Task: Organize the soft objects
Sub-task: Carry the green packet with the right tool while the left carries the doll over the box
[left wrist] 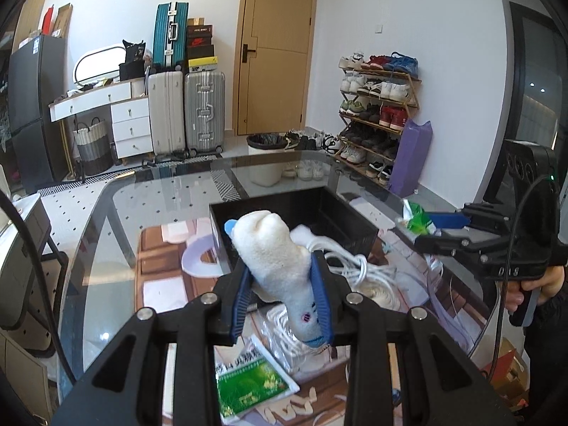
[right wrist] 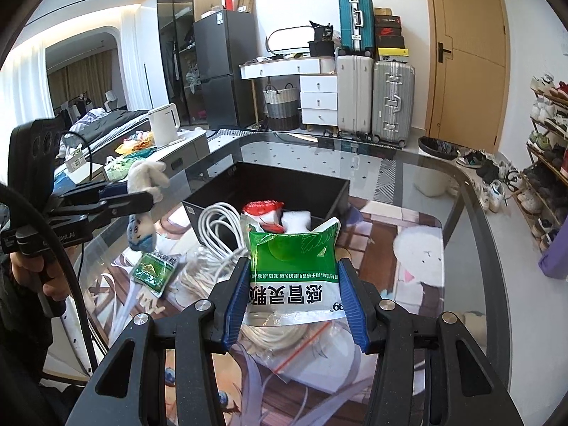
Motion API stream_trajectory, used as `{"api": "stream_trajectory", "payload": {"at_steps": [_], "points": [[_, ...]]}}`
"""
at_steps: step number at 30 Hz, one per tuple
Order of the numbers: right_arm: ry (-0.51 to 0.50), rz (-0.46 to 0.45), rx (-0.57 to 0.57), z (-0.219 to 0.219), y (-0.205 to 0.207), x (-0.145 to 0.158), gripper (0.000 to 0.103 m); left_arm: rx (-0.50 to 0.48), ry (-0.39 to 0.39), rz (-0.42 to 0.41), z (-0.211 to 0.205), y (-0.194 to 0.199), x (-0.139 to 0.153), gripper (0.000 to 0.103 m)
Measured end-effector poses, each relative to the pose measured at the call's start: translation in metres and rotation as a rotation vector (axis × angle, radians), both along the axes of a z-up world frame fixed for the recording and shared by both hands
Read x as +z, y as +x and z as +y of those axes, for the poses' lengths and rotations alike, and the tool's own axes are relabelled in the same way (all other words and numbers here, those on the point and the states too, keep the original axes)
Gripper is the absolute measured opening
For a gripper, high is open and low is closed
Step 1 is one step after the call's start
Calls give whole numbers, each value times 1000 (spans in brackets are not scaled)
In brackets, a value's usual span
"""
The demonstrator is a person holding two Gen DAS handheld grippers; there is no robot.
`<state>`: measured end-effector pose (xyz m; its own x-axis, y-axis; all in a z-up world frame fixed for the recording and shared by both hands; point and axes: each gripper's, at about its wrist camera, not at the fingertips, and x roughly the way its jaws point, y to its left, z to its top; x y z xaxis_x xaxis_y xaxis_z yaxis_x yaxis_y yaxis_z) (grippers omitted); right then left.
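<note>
with the left gripper (left wrist: 280, 284) clamped on the plush toy (left wrist: 273, 248) and the right gripper (right wrist: 294, 284) pinching the green sachet (right wrist: 293, 266), the slick packet could slip out before reaching the black bin (right wrist: 333, 191) at twelve o'clock.

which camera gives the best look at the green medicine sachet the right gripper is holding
The right wrist view: the green medicine sachet fills the centre, print readable, clamped between the right gripper's blue pads. The left wrist view shows it only small and edge-on at the right.
</note>
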<state>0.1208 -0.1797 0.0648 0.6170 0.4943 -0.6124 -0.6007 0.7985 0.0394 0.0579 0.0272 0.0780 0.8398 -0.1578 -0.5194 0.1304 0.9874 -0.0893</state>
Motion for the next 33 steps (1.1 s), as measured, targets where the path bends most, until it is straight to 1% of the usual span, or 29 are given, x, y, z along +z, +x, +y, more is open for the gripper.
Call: {"api": "stream_trajectory", "payload": {"at_steps": [5,14,23,33], "points": [[-6,-9,18,10,2,5,49,4,5,-15,1,13,8,31],[29,-5,40,20,14,15,49,10,-2,-23,6,34,12,31],[39,2,38,29,37,16,49,25,-8,-33,14,58,18,31],[44,10,36,40,60,16,49,39,-10,-21,13,79,13,31]]}}
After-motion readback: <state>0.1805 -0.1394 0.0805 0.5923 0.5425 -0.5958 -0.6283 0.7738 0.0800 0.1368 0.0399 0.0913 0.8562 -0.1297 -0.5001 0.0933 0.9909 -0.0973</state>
